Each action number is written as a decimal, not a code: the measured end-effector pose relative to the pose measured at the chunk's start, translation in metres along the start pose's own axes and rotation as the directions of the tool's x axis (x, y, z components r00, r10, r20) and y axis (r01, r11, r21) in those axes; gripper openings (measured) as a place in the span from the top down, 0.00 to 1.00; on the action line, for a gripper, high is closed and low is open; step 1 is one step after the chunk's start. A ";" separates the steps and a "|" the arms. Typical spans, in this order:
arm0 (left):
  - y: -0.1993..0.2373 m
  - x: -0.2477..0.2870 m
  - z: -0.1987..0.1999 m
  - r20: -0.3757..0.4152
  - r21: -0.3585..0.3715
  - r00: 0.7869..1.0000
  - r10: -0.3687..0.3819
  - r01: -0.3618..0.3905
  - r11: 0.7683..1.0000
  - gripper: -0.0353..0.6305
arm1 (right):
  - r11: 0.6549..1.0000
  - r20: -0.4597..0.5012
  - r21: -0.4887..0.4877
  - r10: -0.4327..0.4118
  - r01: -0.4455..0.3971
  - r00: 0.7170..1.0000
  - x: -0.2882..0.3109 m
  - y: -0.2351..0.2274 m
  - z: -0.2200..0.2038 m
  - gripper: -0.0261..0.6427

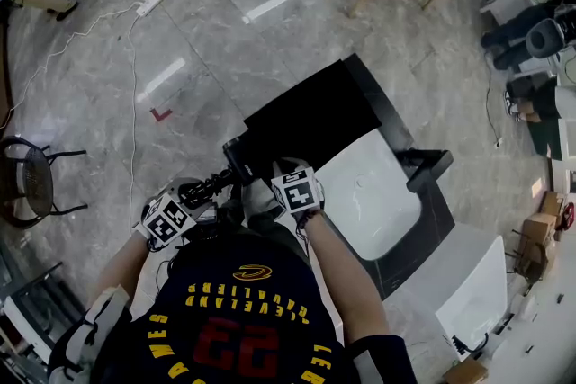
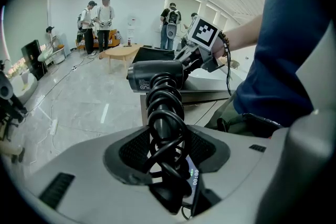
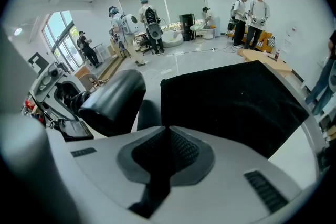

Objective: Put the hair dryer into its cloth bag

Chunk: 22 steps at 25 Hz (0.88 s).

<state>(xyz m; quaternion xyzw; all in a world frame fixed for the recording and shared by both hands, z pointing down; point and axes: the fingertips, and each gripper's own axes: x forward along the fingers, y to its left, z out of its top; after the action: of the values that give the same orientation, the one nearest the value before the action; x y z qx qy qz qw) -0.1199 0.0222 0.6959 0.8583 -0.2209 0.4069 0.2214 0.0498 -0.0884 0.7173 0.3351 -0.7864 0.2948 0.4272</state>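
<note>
- left tongs drive this step: aim the black hair dryer with its coiled cord nose-first at the bag mouth.
- lift the flat black cloth bag by its hem so the mouth gapes.
- left tongs are clamped wide on the cord-wrapped handle.
- right tongs are pinched almost closed on the bag hem. the bag lies on the white table, with the dryer just beside it and not yet in.

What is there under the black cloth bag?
The cloth bag lies on a white-topped table, its near edge pinched by the right gripper. Whatever is beneath the cloth is covered.
</note>
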 end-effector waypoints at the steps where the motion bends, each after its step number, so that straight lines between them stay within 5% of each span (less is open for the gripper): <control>1: 0.001 -0.001 0.000 0.003 -0.003 1.000 0.001 -0.001 1.000 0.64 | 1.000 0.012 0.009 0.007 -0.008 1.000 -0.002 0.000 0.002 0.93; 8: 0.006 -0.002 -0.001 0.012 -0.029 1.000 0.006 -0.005 1.000 0.64 | 0.980 0.131 0.161 0.097 -0.117 0.987 -0.025 -0.001 0.017 0.93; 12: 0.007 0.000 -0.001 0.011 -0.035 1.000 0.006 -0.005 0.999 0.64 | 0.973 0.177 0.201 0.081 -0.116 0.981 -0.038 -0.011 0.023 0.93; 17: 0.007 0.001 -0.003 0.010 -0.041 1.000 0.006 -0.005 0.999 0.64 | 1.000 0.089 -0.010 -0.009 0.010 0.996 -0.028 -0.013 0.017 0.92; 22: 0.007 -0.002 -0.004 0.015 -0.047 1.000 0.011 -0.011 0.999 0.64 | 0.989 -0.031 -0.151 0.001 -0.006 1.000 0.008 0.005 0.004 0.86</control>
<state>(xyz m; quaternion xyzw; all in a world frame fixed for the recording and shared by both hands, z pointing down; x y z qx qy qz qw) -0.1272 0.0185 0.6983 0.8547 -0.2366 0.3963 0.2374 0.0411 -0.0903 0.7213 0.2958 -0.8004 0.2403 0.4628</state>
